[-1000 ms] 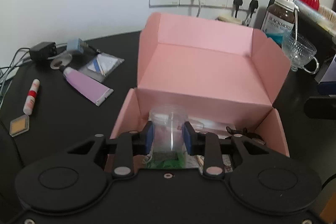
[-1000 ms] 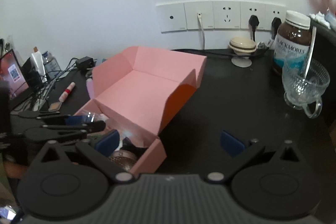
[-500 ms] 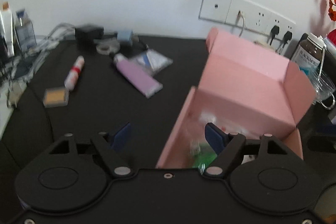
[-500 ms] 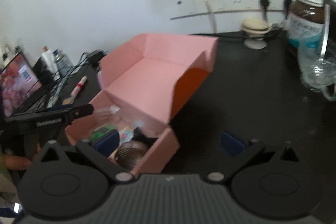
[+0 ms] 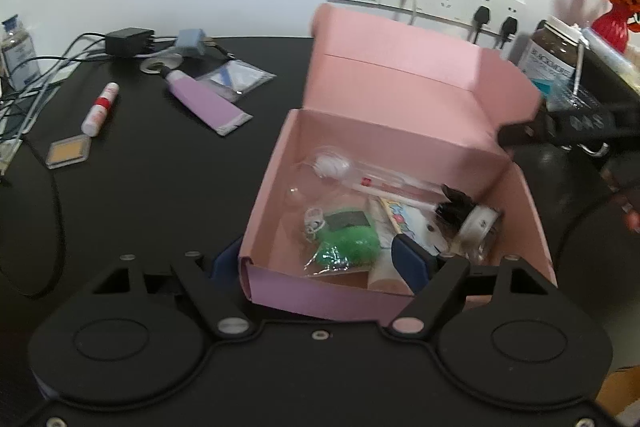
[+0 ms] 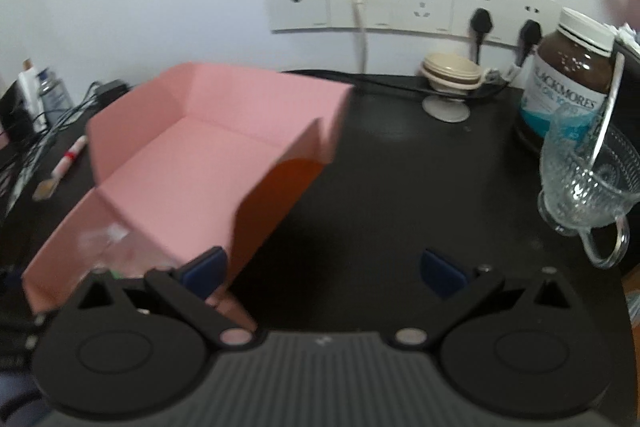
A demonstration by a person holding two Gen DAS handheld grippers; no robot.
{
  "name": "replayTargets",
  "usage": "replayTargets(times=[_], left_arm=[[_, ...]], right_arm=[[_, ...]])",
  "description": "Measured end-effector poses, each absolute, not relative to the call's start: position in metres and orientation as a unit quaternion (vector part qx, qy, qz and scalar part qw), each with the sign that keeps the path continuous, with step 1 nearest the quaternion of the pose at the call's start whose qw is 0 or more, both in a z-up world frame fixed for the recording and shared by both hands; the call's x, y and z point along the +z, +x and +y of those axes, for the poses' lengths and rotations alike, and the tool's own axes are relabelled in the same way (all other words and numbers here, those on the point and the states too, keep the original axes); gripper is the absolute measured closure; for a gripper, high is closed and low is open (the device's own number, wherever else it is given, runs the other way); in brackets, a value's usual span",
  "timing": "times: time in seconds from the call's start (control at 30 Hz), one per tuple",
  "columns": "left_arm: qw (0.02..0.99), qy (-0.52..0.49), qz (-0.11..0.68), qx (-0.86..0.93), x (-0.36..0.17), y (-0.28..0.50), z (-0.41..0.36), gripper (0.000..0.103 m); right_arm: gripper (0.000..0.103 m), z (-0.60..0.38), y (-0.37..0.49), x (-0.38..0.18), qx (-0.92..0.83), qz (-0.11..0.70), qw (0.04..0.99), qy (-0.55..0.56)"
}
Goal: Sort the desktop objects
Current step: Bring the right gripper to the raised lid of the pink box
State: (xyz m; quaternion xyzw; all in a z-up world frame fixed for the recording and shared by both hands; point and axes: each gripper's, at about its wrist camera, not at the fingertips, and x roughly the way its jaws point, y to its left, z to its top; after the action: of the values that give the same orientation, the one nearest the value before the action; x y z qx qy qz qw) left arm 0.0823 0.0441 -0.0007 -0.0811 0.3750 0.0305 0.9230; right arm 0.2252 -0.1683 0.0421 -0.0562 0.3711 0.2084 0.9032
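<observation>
Found the left claw (image 5: 316, 261) spread wide and opening further, gripping nothing. Saw its left pad outside the pink box (image 5: 400, 99), low against the near left corner, and its right pad inside, above the contents. Noted only that corner of the box wall between the pads, with neither pad pressing on it.

Counted the sorted things inside the box, just ahead of the left claw:
- a green fluffy ball in a clear bag (image 5: 348, 243), just left of the right pad
- a clear plastic packet with a white lump (image 5: 332, 165), farther ahead
- a small jar with dark fur (image 5: 472, 223), ahead and right of the right pad

Spotted the unsorted things on the black table (image 5: 160, 187), ahead and to the left of the left claw, well apart from it:
- a purple tube (image 5: 204, 103)
- a red and white stick (image 5: 100, 109)
- a small tan pad (image 5: 68, 153)
- a clear flat bag (image 5: 236, 79), touching the tube's far side

Found the right claw (image 6: 322, 273) also wide apart and holding nothing, over bare table. Saw its left pad just beside the box's near right corner; could not tell whether touching, for blur. Noted a glass cup (image 6: 588, 183) with a spoon ahead and to its right, a brown bottle (image 6: 572, 87) just behind that, and wall sockets (image 6: 400, 3) straight ahead, far off.
</observation>
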Motion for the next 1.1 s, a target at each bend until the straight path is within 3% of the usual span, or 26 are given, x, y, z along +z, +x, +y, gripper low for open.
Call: replayTargets(times=[0.47,0.7,1.1], left_arm=[[0.921,-0.108,0.373,0.022,0.001,0.077,0.019,0.024],[0.922,-0.113,0.368,0.029,0.003,0.079,0.013,0.024],[0.924,-0.100,0.368,0.002,0.006,0.080,-0.004,0.024]], right_arm=[[0.001,-0.180,0.264,0.060,0.221,0.365,0.904,-0.006],[0.001,-0.197,0.236,0.051,0.343,0.423,0.839,0.004],[0.001,-0.202,0.219,0.017,0.354,0.488,0.788,0.120]])
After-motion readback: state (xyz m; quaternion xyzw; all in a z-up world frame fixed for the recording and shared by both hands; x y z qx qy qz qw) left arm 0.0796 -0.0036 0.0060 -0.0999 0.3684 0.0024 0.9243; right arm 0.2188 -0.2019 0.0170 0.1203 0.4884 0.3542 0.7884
